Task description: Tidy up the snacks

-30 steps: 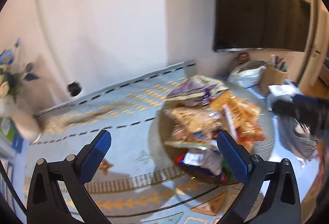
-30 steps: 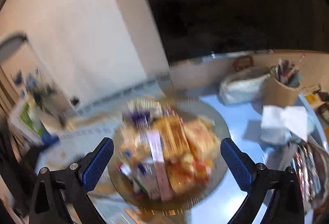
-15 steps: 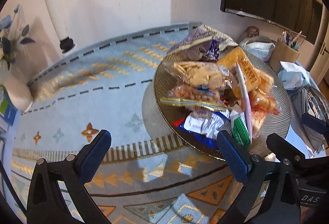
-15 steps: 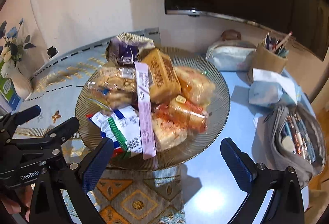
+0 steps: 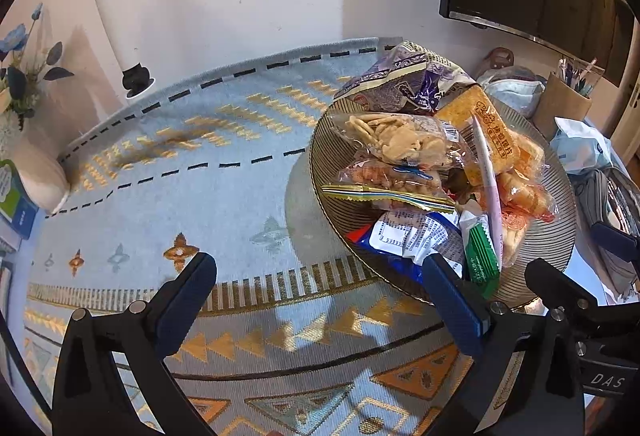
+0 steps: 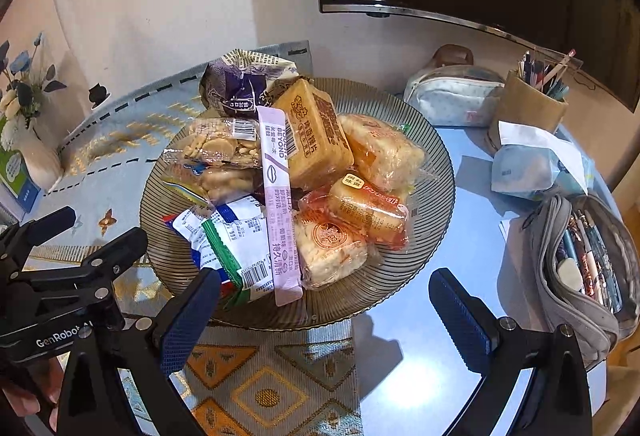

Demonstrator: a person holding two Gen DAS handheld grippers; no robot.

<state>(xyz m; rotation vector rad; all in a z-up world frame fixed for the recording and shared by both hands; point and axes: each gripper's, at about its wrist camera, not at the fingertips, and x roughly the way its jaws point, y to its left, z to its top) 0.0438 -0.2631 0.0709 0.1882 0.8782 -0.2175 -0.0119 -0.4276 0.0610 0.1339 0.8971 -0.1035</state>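
While both grippers gape wide and hold nothing, the left gripper (image 5: 320,300) hovers over woven patterned cloth (image 5: 208,172) left of the ribbed glass bowl (image 6: 436,164) — crinkly snack packets (image 6: 288,180) heaped inside. Right gripper (image 6: 324,308) hangs at its near rim; glossy blue tabletop (image 6: 432,364) bare beside — pencil case (image 6: 580,264) further right.

Left gripper (image 5: 320,306) low at the near-left edge of the snack bowl (image 6: 436,172), jaws spread wide, nothing between them, right pad just beside the bowl's rim. Right gripper (image 6: 325,316) at the bowl's near side, jaws likewise wide apart and empty. Bare fingers (image 6: 24,402), probably of the left hand, behind the left gripper.
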